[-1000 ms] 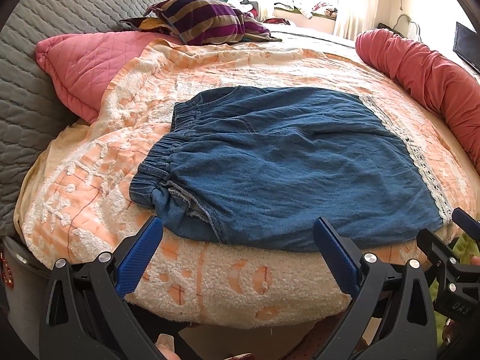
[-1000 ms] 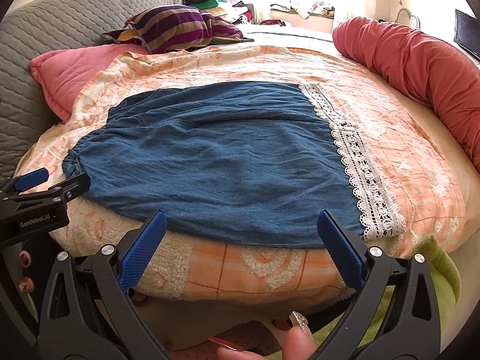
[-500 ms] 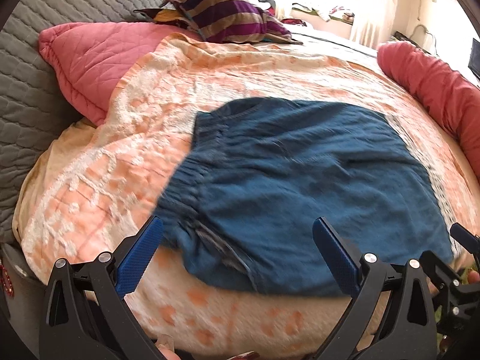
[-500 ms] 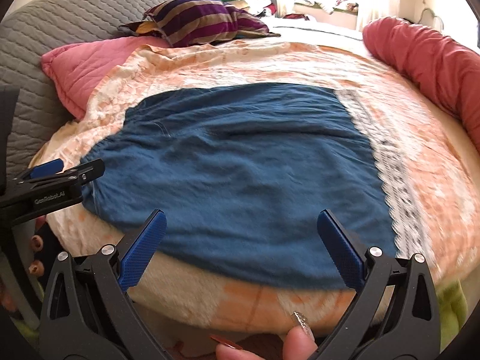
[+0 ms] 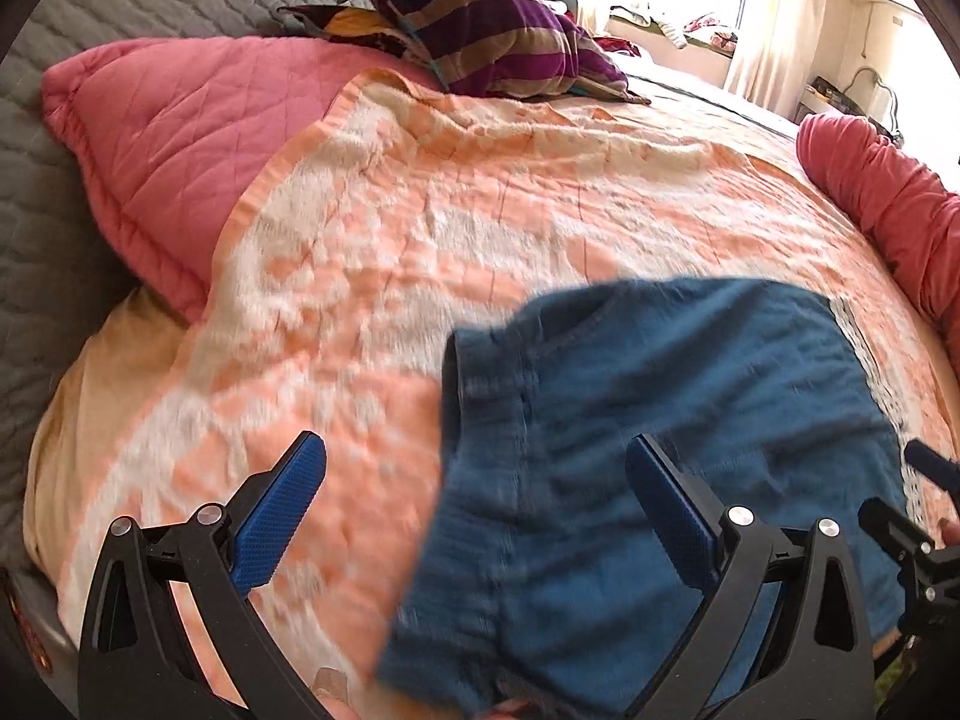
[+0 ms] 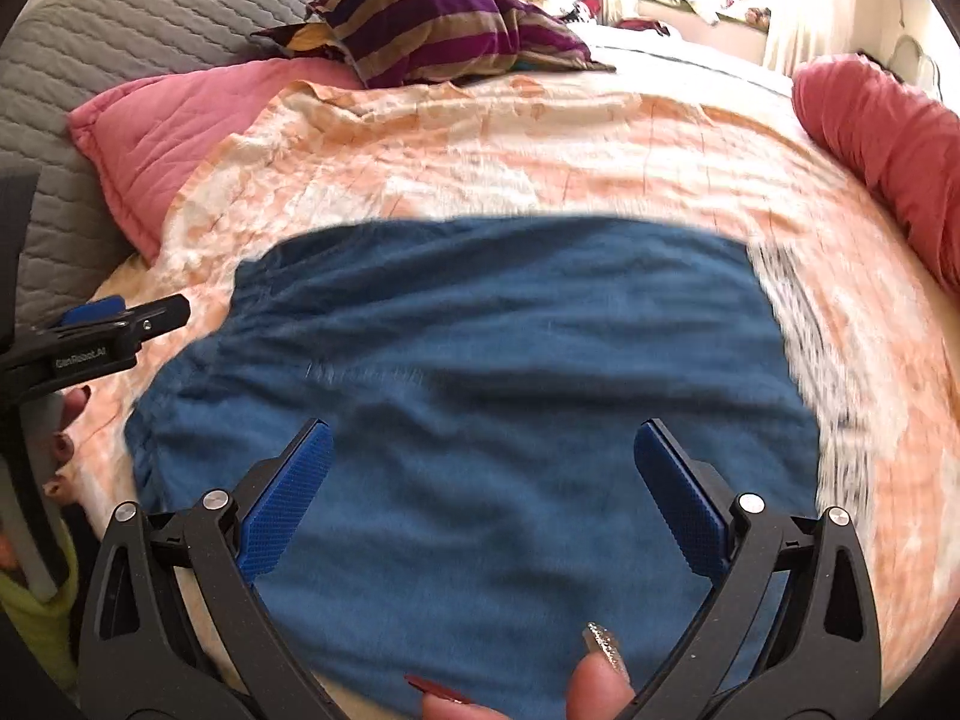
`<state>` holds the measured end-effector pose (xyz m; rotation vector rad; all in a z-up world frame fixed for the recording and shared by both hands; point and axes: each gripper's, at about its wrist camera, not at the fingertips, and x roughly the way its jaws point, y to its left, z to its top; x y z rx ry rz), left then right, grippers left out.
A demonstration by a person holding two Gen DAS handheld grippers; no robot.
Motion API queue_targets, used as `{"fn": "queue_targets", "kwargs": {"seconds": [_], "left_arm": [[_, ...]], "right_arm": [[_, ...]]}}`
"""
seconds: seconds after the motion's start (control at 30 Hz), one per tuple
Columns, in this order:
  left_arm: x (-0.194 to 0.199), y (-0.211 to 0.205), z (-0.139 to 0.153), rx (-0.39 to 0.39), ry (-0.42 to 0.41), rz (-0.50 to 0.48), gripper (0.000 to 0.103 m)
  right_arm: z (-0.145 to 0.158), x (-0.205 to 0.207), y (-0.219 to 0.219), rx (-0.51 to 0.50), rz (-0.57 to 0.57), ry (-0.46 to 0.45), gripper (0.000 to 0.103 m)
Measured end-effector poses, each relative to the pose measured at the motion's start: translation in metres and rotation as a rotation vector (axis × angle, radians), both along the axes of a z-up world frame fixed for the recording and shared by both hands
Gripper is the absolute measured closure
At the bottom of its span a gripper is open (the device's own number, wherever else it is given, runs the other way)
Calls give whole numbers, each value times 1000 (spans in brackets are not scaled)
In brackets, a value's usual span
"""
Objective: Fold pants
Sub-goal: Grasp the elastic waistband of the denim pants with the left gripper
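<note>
Blue denim pants (image 6: 480,396) with a white lace hem (image 6: 828,396) lie flat on the orange and white blanket (image 6: 480,138). Their gathered waistband (image 5: 480,396) is at the left. My left gripper (image 5: 474,480) is open and empty, over the waistband edge of the pants (image 5: 660,420). My right gripper (image 6: 480,468) is open and empty, over the middle of the pants near the front edge. The left gripper also shows at the left edge of the right wrist view (image 6: 114,330). Both views are blurred by motion.
A pink quilted pillow (image 5: 174,138) and a grey quilted headboard (image 5: 90,18) are at the left. A striped cushion (image 5: 492,30) lies at the back. A red bolster (image 5: 888,204) runs along the right. The orange blanket (image 5: 450,210) covers the bed.
Both grippers have moved forward and down over the bed. The pants now fill the lower part of each view, and the grippers stay open.
</note>
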<state>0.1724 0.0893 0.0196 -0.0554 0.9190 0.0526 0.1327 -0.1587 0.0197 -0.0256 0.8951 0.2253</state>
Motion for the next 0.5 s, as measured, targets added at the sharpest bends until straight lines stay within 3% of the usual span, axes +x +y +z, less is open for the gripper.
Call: {"fn": "queue_targets", "kwargs": {"seconds": [0.3,0.5], "left_arm": [[61,15,-5,-30,43,-21,4],[88,25,-28,-16,96,-36,4]], "right_arm": [[-1,61,16,-50,80,-21,8],[-8,110,23,-75,140,1,8]]}}
